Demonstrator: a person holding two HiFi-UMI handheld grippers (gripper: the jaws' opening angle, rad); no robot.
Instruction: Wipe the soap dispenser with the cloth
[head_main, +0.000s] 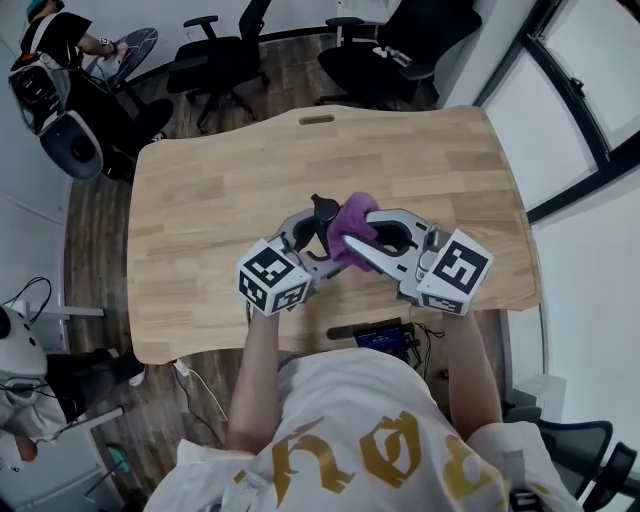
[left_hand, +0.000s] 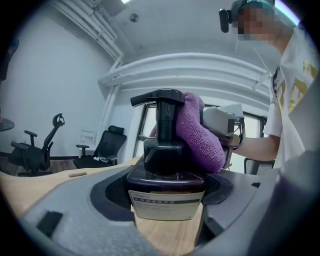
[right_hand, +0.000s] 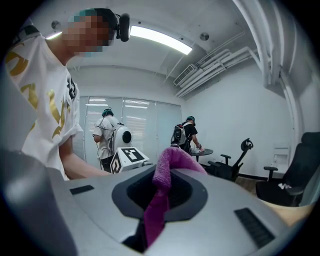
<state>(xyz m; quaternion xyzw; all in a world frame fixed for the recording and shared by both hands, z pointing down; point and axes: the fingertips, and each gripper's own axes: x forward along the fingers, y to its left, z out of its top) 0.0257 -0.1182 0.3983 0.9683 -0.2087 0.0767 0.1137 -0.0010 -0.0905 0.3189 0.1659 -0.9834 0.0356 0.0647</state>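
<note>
Left gripper (head_main: 310, 238): fingers (left_hand: 60, 220) clamped around the soap dispenser (left_hand: 165, 167), with the dark bottle body squeezed between them and the pump head poking up.
Right gripper (head_main: 352, 248): fingers (right_hand: 240, 200) pinched tight on the purple cloth (right_hand: 161, 200), and a fold sticks out past the tips.
Where it's at: the dispenser's over the middle of the wooden surface (head_main: 200, 190), toward the near edge. Can't tell if it's standing or lifted.
Contact: the cloth's pressed on the pump neck and shoulder, on the right gripper's side.
Progress: looks mid-wipe to me. The top's getting covered, but I'd guess the label side and lower body are left.
</note>
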